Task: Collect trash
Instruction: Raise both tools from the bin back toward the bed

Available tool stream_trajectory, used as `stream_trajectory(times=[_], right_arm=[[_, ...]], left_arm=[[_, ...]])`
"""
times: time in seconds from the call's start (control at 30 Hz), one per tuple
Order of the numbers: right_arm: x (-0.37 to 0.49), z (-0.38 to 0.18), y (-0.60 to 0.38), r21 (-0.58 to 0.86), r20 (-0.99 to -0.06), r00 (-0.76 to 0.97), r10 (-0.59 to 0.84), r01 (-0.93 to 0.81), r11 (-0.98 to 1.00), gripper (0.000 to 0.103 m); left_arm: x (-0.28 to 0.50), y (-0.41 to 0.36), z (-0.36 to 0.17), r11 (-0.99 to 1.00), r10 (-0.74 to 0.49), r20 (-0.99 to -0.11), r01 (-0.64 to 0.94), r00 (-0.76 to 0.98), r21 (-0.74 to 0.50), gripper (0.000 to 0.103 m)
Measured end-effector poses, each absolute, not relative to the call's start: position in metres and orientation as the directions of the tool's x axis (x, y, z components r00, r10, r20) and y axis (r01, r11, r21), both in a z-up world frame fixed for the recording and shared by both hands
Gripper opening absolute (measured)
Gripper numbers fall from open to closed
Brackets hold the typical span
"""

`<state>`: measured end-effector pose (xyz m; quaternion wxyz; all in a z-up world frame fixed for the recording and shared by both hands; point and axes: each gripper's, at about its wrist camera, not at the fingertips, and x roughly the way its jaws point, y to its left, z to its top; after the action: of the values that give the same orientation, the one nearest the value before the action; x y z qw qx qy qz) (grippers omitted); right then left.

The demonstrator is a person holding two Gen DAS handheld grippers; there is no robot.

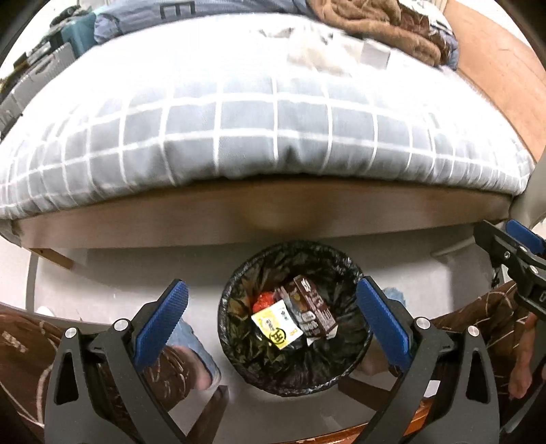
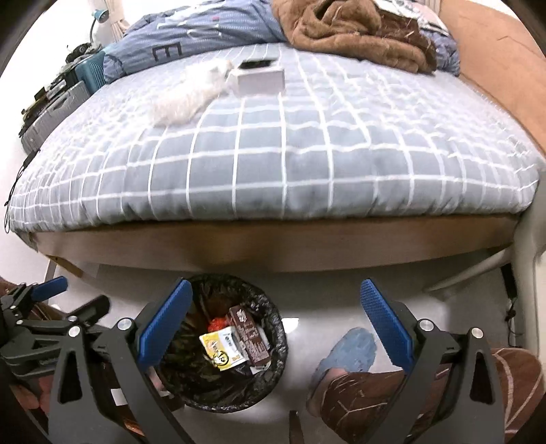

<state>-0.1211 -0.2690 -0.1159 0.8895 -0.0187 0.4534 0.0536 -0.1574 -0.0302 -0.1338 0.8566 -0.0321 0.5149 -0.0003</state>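
A round bin with a black liner (image 1: pixel 239 290) stands on the floor below the bed's edge; it also shows in the right wrist view (image 2: pixel 273 317). Inside lie a brown carton (image 1: pixel 314 304), a yellow-and-white packet (image 1: pixel 276 324) and a red scrap (image 1: pixel 264 300). My left gripper (image 1: pixel 273 297) is open and empty, held above the bin. My right gripper (image 2: pixel 276 297) is open and empty, just right of the bin. On the bed lie a white crumpled tissue (image 2: pixel 191 95) and a white box (image 2: pixel 261 80).
The bed with a grey checked cover (image 2: pixel 273 164) fills the far side, with a brown blanket (image 2: pixel 351 27) at the back. The person's legs and blue slippers (image 2: pixel 351 348) flank the bin. Suitcases (image 2: pixel 54 112) stand at the left.
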Motion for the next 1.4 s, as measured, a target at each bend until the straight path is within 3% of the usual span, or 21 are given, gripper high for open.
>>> stream_trajectory(times=[0.53, 0.87, 1.4], right_arm=[[-0.099, -0.056, -0.264, 0.006, -0.742, 0.662, 0.106, -0.151, 0.988, 0.095], [-0.022, -0.032, -0.254, -0.018, -0.696, 0.708, 0.120, -0.184, 0.983, 0.095], [0.122, -0.070, -0.240, 0.052, -0.773, 0.595, 0.220, -0.287, 0.957, 0.095]], left_arm=[[-0.129, -0.012, -0.062, 0.995, -0.040, -0.822, -0.052, 0.569, -0.084, 0.097], [-0.063, -0.029, -0.030, 0.998, -0.052, -0.789, -0.001, 0.612, -0.066, 0.097], [0.069, -0.060, -0.071, 0.999, -0.050, -0.838, 0.017, 0.543, -0.049, 0.096]])
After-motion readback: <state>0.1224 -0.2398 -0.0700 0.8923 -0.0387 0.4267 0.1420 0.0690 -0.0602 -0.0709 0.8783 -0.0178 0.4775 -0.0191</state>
